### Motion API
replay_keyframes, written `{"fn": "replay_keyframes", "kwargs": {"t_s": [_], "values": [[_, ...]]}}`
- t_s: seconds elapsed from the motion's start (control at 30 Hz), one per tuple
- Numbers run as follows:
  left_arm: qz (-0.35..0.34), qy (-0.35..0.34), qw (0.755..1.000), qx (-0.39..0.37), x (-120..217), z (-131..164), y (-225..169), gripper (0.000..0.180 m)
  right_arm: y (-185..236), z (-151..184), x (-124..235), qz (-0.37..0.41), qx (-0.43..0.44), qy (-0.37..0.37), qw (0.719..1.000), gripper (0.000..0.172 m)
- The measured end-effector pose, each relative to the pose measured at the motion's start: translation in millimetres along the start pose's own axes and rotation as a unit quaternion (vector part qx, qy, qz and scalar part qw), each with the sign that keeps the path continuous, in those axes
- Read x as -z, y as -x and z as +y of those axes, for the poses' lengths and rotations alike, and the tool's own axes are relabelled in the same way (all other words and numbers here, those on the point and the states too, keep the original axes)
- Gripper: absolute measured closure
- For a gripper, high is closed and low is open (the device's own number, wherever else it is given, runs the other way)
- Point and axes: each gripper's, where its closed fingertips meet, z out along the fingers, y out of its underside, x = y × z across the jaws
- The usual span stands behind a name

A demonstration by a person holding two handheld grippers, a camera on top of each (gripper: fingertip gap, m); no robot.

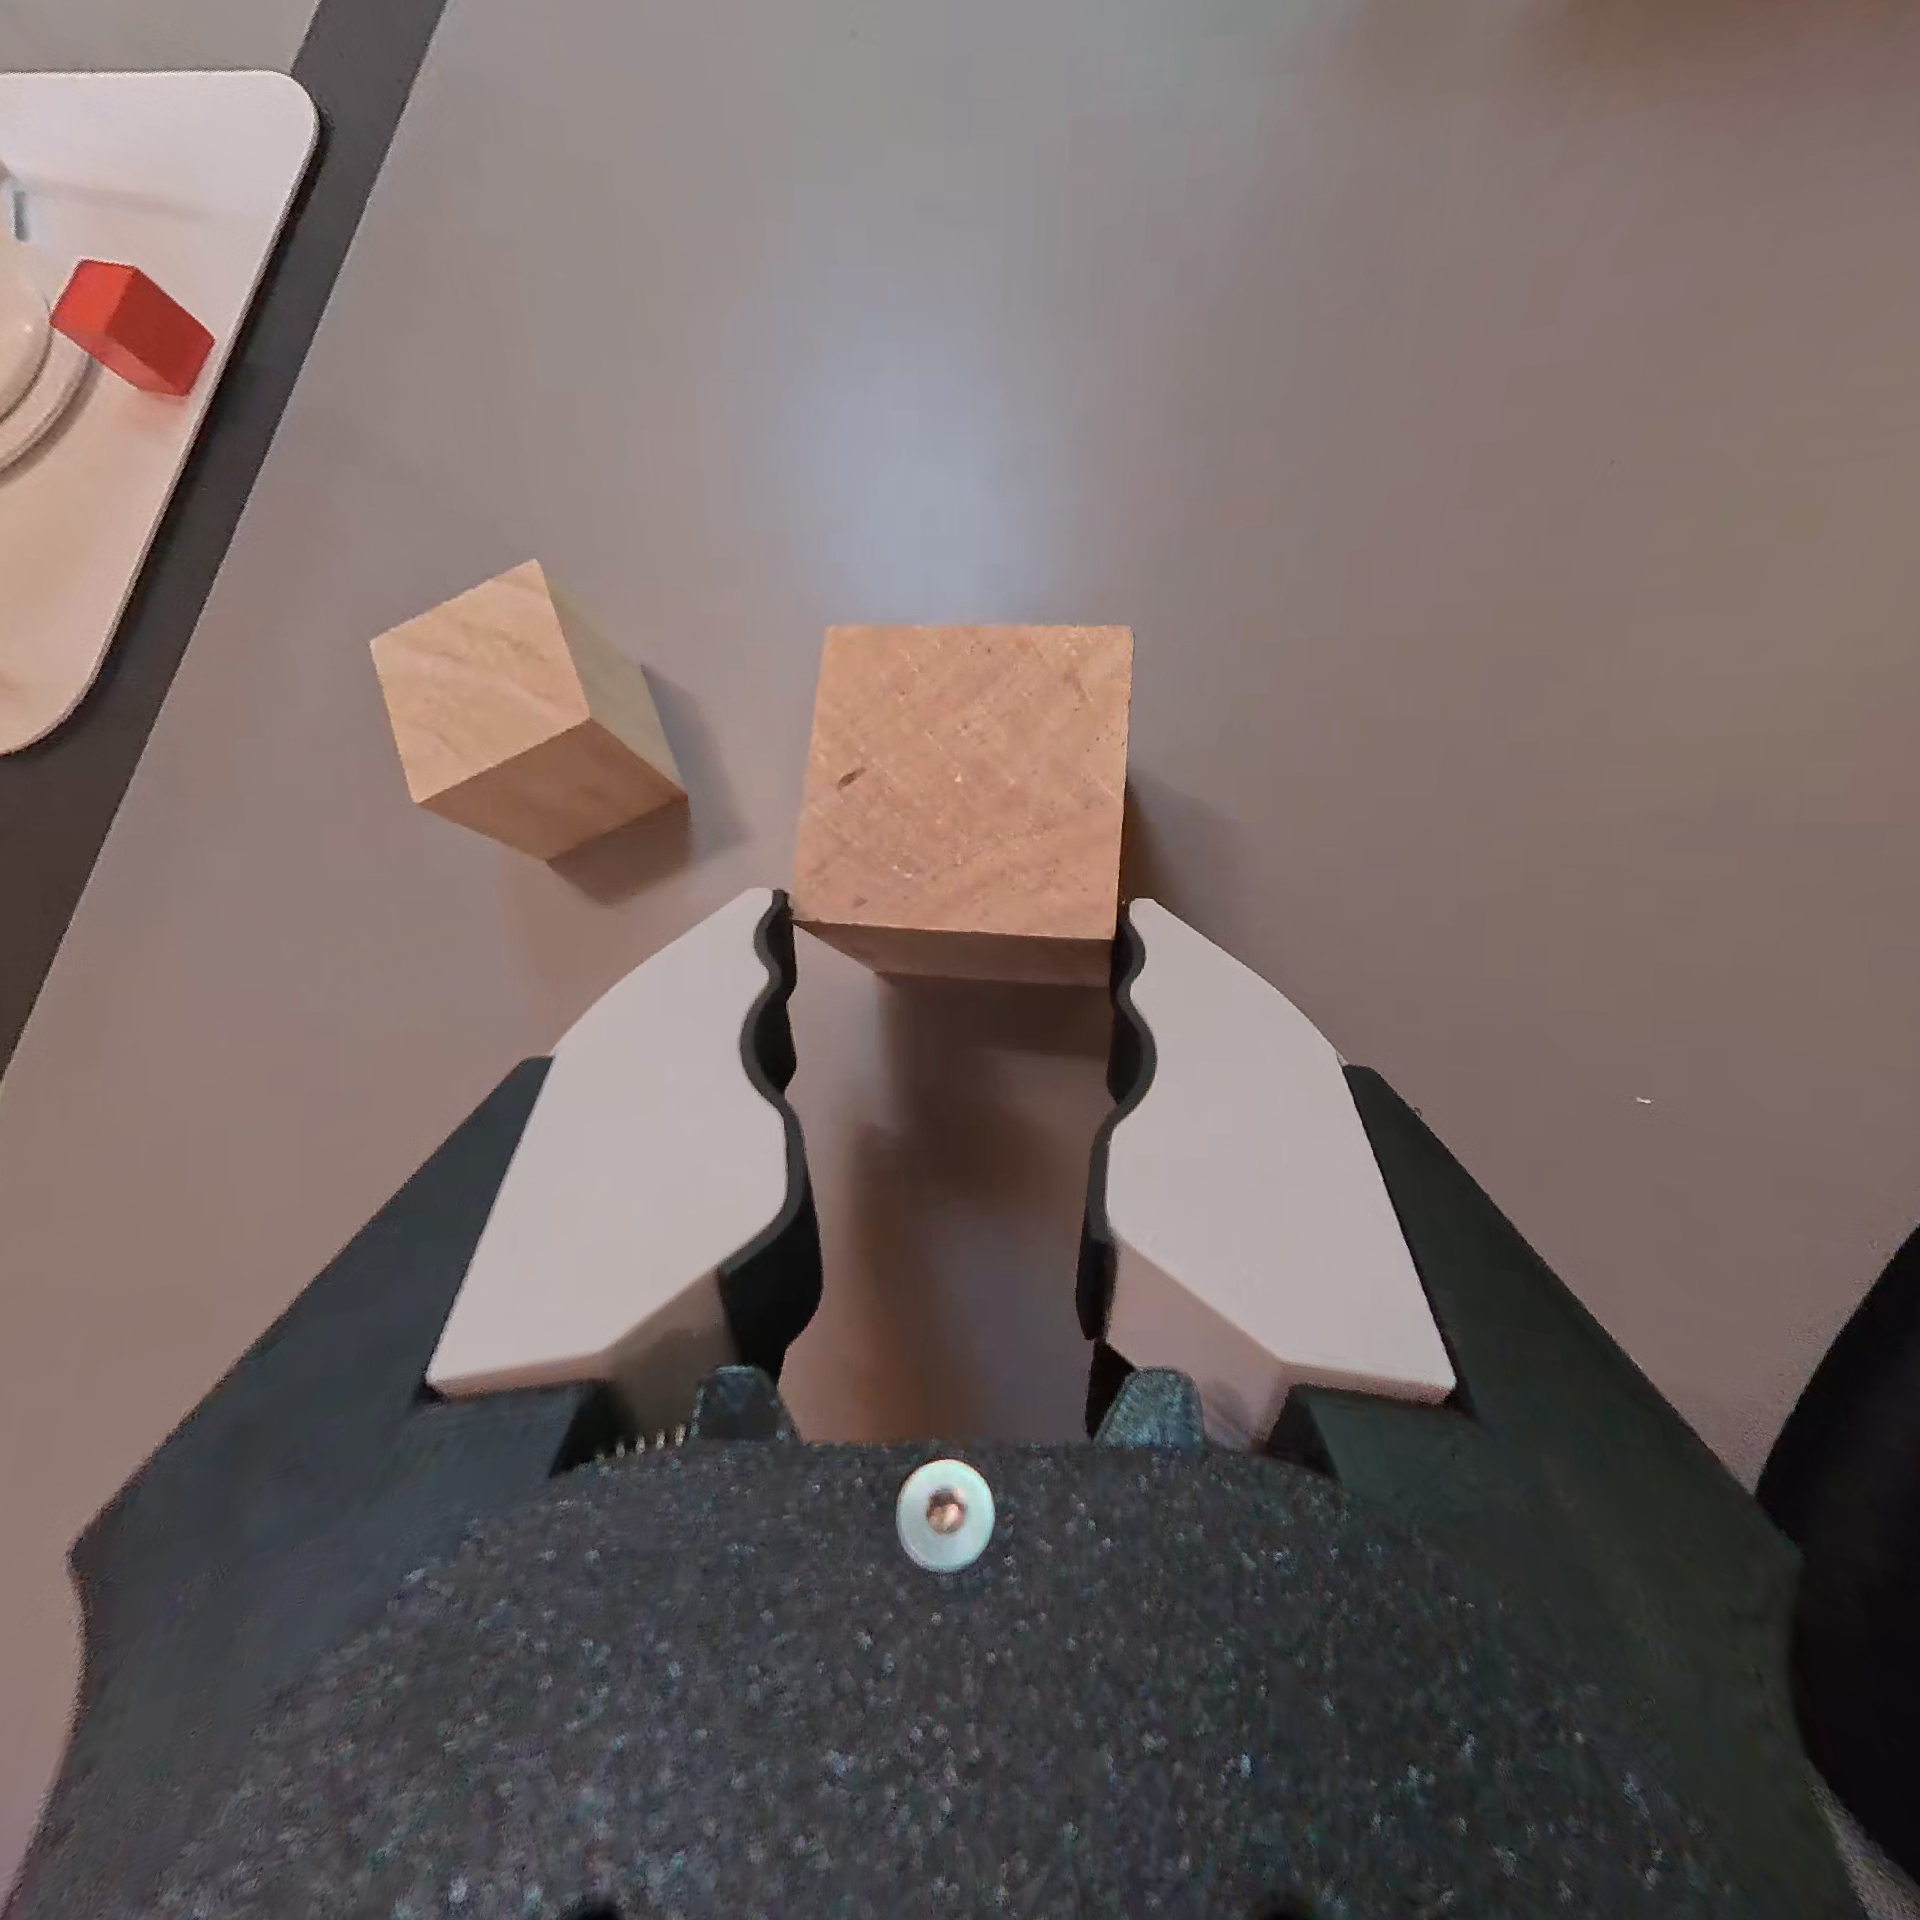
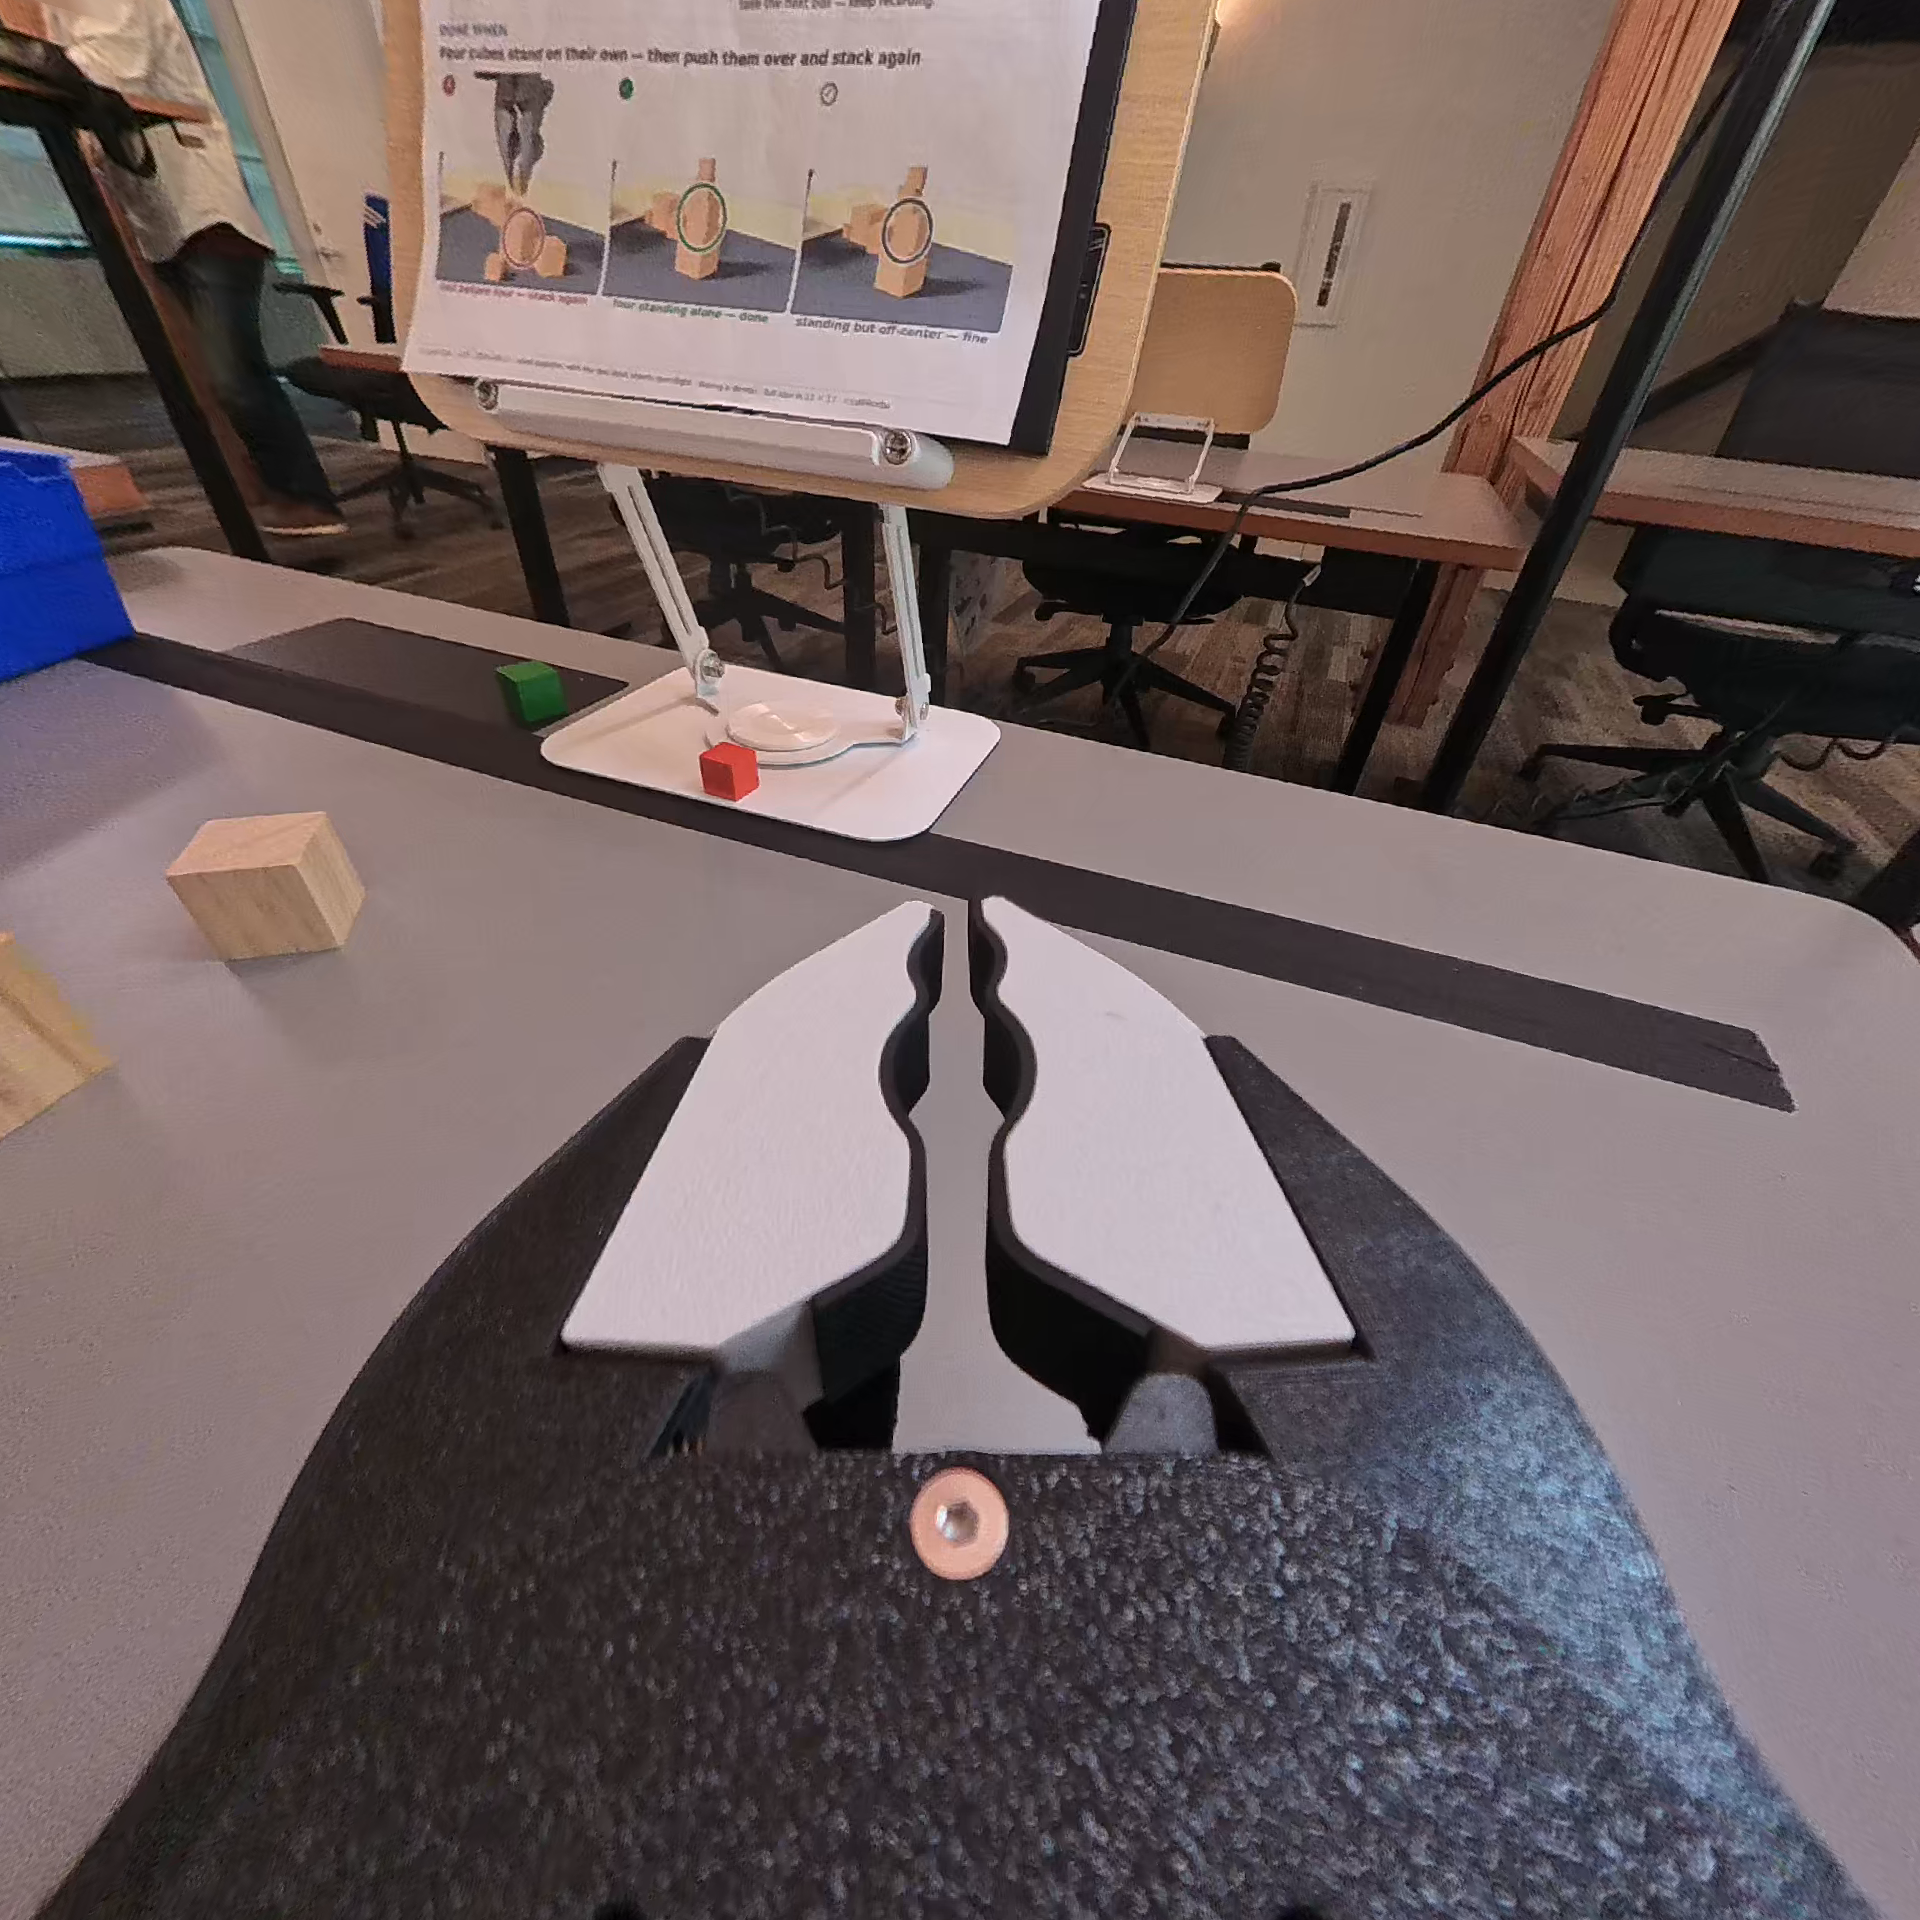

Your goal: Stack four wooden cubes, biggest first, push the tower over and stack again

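Observation:
In the left wrist view my left gripper [image 1: 956, 925] has a bare wooden cube [image 1: 961, 779] between its fingertips. Both black pads touch the cube's near corners, so only the very tips grip it. What lies under the cube is hidden. A second wooden cube [image 1: 499, 707] rests on the grey table [image 1: 1351, 520] just to the left, turned at an angle. In the right wrist view my right gripper [image 2: 956, 914] is shut with nothing between its pads, above the grey table [image 2: 1455, 1247]. A wooden cube [image 2: 265, 883] lies far to its left, and another shows at the left edge [image 2: 31, 1029].
A white stand base [image 2: 883, 769] carries a small red cube [image 2: 729, 771] and holds up a board with a printed sheet [image 2: 748, 208]. A green cube [image 2: 532, 691] sits on a black strip [image 2: 1351, 966]. A blue bin [image 2: 47, 561] stands at far left. The red cube [image 1: 130, 327] also shows in the left wrist view. The left gripper's tips are roughly 35 cm from the right gripper's.

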Motion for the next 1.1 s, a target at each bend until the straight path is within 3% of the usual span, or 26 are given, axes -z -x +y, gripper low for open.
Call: {"fn": "replay_keyframes", "kwargs": {"t_s": [0.2,0.3,0.43,0.53,0.67,0.83,0.9,1.0,1.1], "values": [[0.006,-0.027,1.000,0.012,3,-7,10,0.119,-1,2,-1,-0.002,-0.003,0.005,1.000,0.165],[0.031,-0.109,0.990,0.087,28,-25,17,0.116,-2,1,-1,-0.002,-0.007,0.002,1.000,0.164],[-0.044,-0.167,0.970,0.173,40,-39,64,0.121,2,2,-4,-0.009,-0.009,0.006,1.000,0.164],[-0.062,-0.093,0.978,0.177,16,-35,78,0.116,6,8,-6,-0.015,-0.004,0.016,1.000,0.164],[-0.021,0.013,0.979,0.201,-24,-26,81,0.103,8,11,-7,-0.020,-0.004,0.023,1.000,0.164],[-0.043,0.093,0.976,0.192,-48,-18,96,0.120,7,11,-6,-0.022,-0.009,0.024,0.999,0.164],[-0.030,0.113,0.979,0.169,-50,-19,93,0.136,6,12,-7,-0.023,-0.011,0.025,0.999,0.164],[-0.041,0.130,0.986,0.097,-40,-25,96,0.136,6,11,-7,-0.025,-0.013,0.025,0.999,0.164],[-0.020,0.086,0.995,0.038,-13,-53,91,0.136,7,11,-7,-0.026,-0.015,0.024,0.999,0.164]]}}
